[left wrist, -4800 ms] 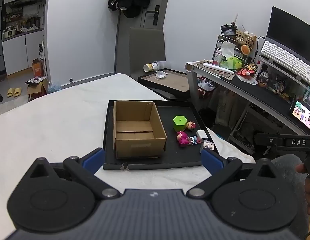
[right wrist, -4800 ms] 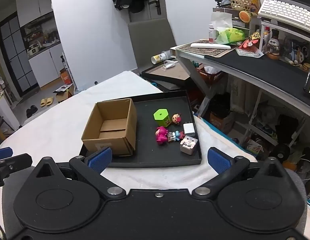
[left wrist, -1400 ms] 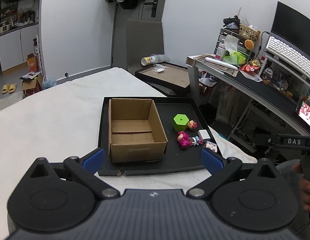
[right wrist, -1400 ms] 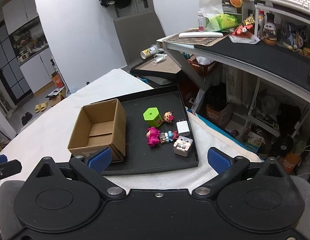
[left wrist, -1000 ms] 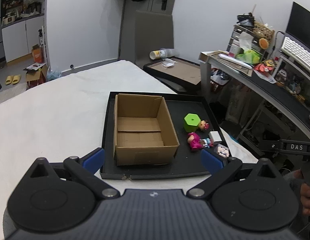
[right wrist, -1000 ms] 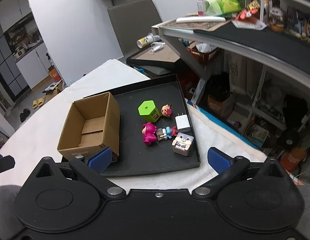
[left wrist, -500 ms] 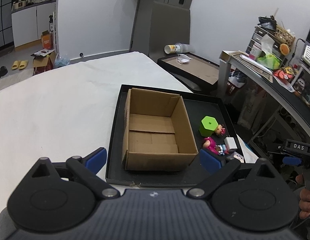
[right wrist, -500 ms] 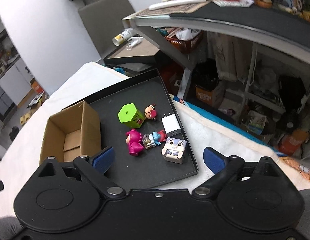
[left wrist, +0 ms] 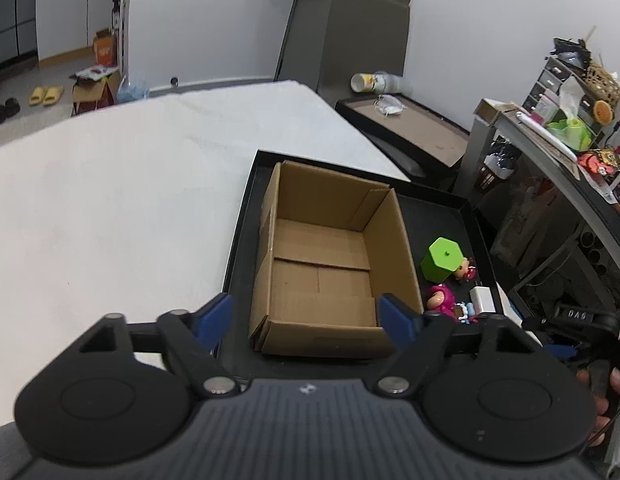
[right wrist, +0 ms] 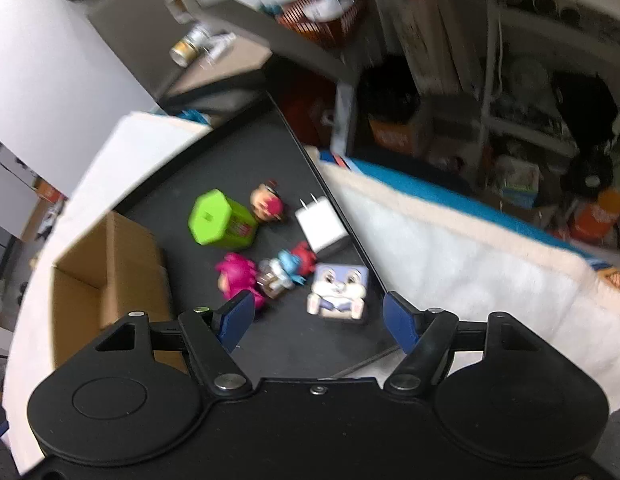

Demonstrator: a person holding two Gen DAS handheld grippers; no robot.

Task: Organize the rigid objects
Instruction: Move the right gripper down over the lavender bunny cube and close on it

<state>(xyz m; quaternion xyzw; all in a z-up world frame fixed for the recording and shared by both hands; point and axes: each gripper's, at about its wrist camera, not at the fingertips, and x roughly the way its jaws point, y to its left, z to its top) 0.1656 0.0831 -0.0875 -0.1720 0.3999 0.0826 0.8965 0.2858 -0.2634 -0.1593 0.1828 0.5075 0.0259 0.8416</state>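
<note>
An open cardboard box (left wrist: 329, 264) stands empty on the left of a black tray (left wrist: 445, 216). To its right lie a green hexagonal block (left wrist: 443, 259), a small round-headed doll (right wrist: 266, 203), a pink doll (right wrist: 236, 276), a white charger (right wrist: 321, 228), a blue-and-red figure (right wrist: 288, 268) and a bunny cube (right wrist: 338, 292). My left gripper (left wrist: 306, 318) hovers over the box's near wall, its jaws closing with nothing pressed between them. My right gripper (right wrist: 317, 318) hangs above the bunny cube, jaws closing, pads off the cube.
The tray sits on a white padded table (left wrist: 110, 200). A desk (left wrist: 549, 148) with clutter stands at the right, a second tray (left wrist: 413, 136) and a tipped cup (left wrist: 369, 80) behind. A hand (left wrist: 605, 384) holds the other gripper at the lower right of the left wrist view.
Both grippers came down and closer to the tray, and their jaws narrowed. The right one rolled and swung over the toys; the left now frames the box.
</note>
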